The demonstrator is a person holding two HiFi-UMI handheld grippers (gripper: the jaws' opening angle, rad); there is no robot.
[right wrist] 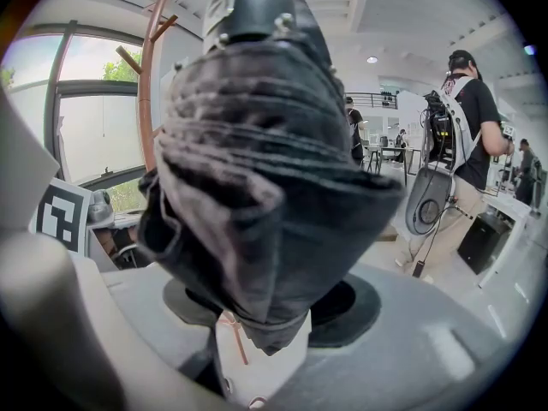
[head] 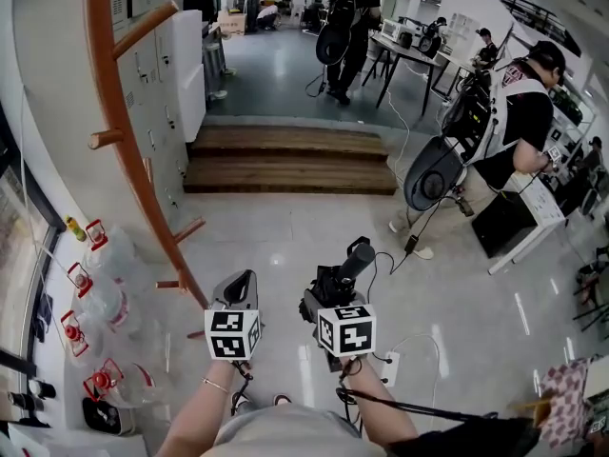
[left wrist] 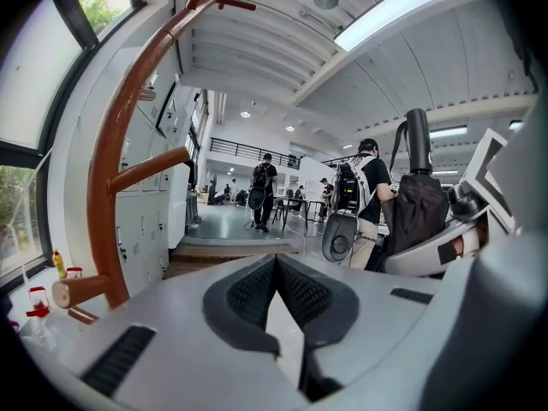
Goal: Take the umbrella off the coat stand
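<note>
Bright, even daylight plus ceiling strip light [left wrist: 390,11]; fisheye-warped edges, soft foreground.

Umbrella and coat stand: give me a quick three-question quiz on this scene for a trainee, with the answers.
1. True or false: the left gripper holds the umbrella.
2. In the head view, the coat stand is at: A) the left, B) the right, C) the centre.
3. Fill in: the umbrella is ___ (folded or open).
Key: 1 false; the right gripper is closed on it, and the left gripper is shut and empty. 2 A. 3 folded.
</note>
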